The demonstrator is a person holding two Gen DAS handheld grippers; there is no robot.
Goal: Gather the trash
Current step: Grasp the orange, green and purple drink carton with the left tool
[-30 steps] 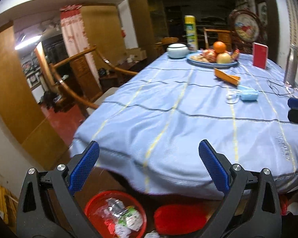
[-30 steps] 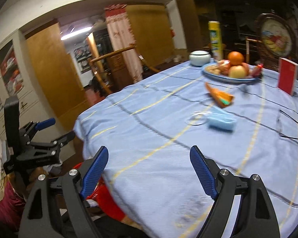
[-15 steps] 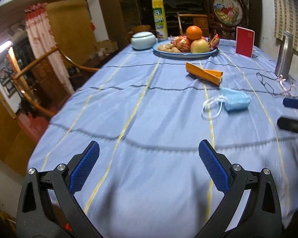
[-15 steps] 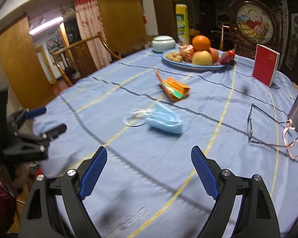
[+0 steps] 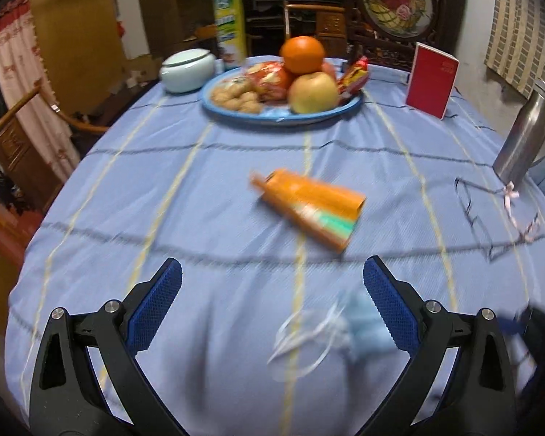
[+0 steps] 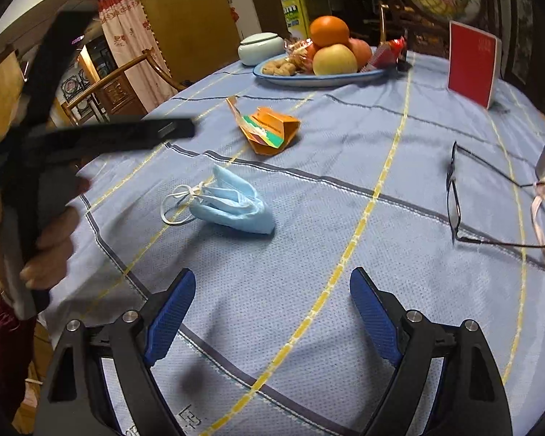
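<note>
Face mask (image 6: 232, 205) lies crumpled on bench (image 6: 345, 189), orange carton (image 6: 270, 129) just beyond. Both light; mask soft, pinch bunched folds, not loops. Right claw (image 6: 272, 301) opening, empty; left claw (image 5: 272, 290) wide, empty.

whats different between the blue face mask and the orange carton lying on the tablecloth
The face mask is pale blue soft fabric with white ear loops trailing off one end; the orange carton is stiff printed card with a green and red label. The face mask lies crumpled and folded over, while the orange carton is flattened with a torn flap sticking up. The face mask sits nearer the grippers, the orange carton farther back towards the fruit plate. Both lie loose on the tablecloth, untouched.
</note>
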